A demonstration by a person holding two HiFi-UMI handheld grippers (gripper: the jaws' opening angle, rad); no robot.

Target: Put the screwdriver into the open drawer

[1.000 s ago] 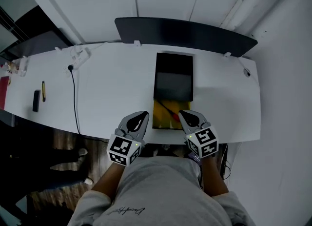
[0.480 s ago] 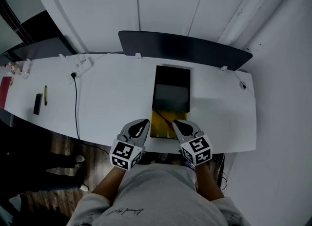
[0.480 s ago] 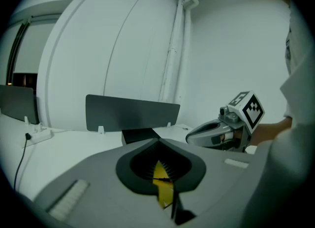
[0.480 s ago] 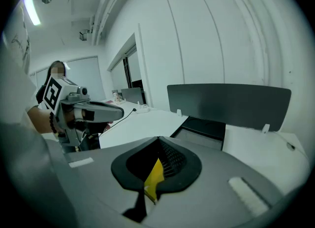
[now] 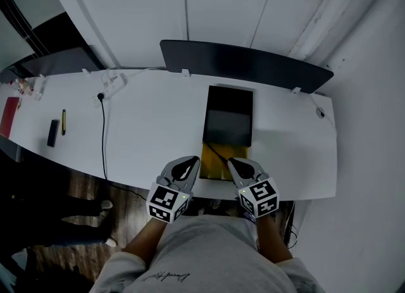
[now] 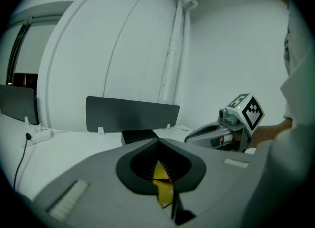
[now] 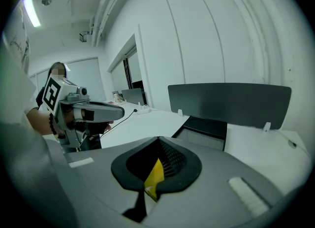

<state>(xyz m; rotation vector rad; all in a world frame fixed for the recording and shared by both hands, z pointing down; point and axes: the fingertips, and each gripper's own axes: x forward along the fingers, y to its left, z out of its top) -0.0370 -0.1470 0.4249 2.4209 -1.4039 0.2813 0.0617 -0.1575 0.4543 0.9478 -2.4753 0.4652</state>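
Left gripper and right gripper both clenched, empty, mine flanking front of open yellow drawer on white table. Screwdriver lies inside drawer.

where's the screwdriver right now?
Head view, centre: the screwdriver lies in the open yellow drawer at the near edge of the desk, between the left gripper and right gripper.
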